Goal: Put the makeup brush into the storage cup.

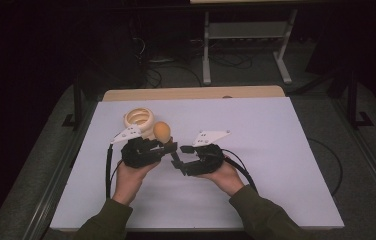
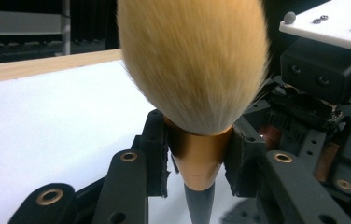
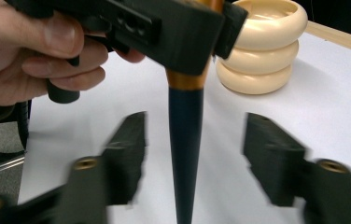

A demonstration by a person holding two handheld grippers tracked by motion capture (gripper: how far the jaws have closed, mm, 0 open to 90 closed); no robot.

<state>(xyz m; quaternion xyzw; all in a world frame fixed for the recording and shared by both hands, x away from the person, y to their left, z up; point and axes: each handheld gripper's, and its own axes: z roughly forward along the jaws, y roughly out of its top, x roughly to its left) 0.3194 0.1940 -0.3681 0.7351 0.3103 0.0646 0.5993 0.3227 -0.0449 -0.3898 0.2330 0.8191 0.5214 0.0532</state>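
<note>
Left gripper view: the left tool (image 2: 197, 154) pinches the makeup brush (image 2: 194, 70) at its copper ferrule — handle pointing down between the spread right tool (image 3: 194, 158), above the worktop (image 1: 276, 150).

We see a table (image 1: 276, 165) with a flat white top. Along its far edge runs a strip of light wood (image 1: 191, 93). On the white top, near the far left part, stands a cream holder (image 1: 139, 121) that looks like three fat rings stacked one on another. It stands upright, and its top is open like a cup. In the right gripper view we see the same cream holder (image 3: 262, 51) resting right on the white top.
</note>
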